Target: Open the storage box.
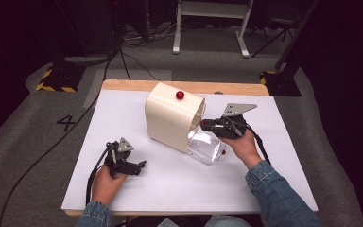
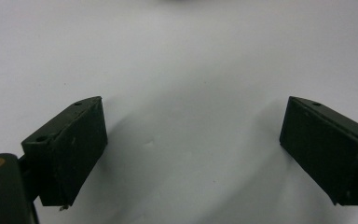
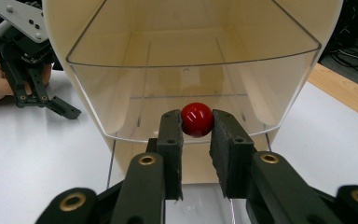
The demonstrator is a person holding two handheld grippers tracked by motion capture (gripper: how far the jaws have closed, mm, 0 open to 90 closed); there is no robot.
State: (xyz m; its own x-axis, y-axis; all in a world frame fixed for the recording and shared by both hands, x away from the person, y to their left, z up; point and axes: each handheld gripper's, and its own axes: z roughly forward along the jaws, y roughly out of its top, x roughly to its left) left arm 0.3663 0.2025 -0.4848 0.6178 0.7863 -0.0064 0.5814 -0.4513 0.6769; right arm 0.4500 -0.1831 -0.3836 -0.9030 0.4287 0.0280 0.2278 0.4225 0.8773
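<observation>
From above, we see a white table [image 1: 123, 118] with a cream box [image 1: 172, 120] near its middle, a red knob [image 1: 180, 95] on its top. A clear drawer [image 1: 207, 146] sticks out of the box toward the near right. Our right gripper [image 1: 203, 125] reaches in from the right, level with the drawer's front, so this hand is much the nearer one. Our left gripper [image 1: 139, 165] rests on the table at the near left, well apart from the box.

In the left gripper view, its jaws stand wide apart over bare white tabletop, holding nothing.

In the right gripper view, we look straight into the drawer's [image 3: 191, 60] open length. The right gripper [image 3: 196, 123] is clamped on a small red ball handle [image 3: 197, 119] at the drawer's front lip, one pad on each side. The drawer's long axis runs directly away from us, so we judge a straight pull or push along that line comes next.
</observation>
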